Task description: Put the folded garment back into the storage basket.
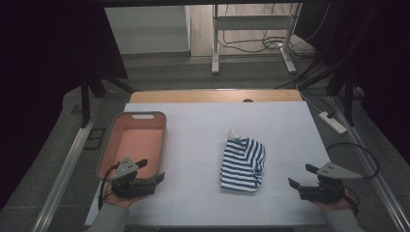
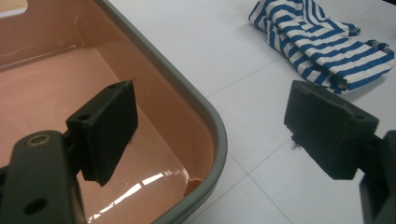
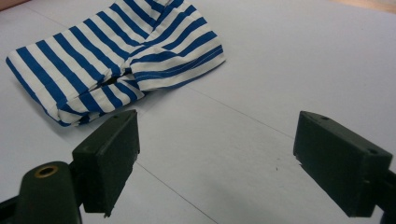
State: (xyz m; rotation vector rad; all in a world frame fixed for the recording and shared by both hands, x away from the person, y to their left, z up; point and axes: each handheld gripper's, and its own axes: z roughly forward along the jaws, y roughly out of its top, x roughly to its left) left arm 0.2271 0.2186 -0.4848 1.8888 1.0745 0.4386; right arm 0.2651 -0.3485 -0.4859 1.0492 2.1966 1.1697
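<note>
Striped blue-and-white cloth garment (image 1: 243, 164) lies crumpled and roughly folded mid-table on the white table cover (image 1: 203, 130), slightly right of centre. Pink plastic bin (image 1: 138, 140) with a grey rim sits at about 9 o'clock from it, well apart.

Risks, judged from this layout:
- Garment is bunched in loose layers; a pinch on the top fold alone would likely lift one layer and let the rest unfold or drag.
- Left gripper (image 1: 151, 170) hangs over the bin's near right corner, one jaw inside the rim line and one outside in the left gripper view (image 2: 210, 126); a careless sweep toward 3 o'clock could clip the rim and shove the bin.
- Both coming in at once from 8 and 4 o'clock could stretch the cloth rather than gather it.

Tongs:
- Left gripper: jaws spread wide, nothing between them, touching nothing.
- Right gripper (image 1: 300, 176): at 4 o'clock from the garment, jaws wide apart, empty, bare table between them in the right gripper view (image 3: 215, 154); garment just ahead, untouched.
</note>
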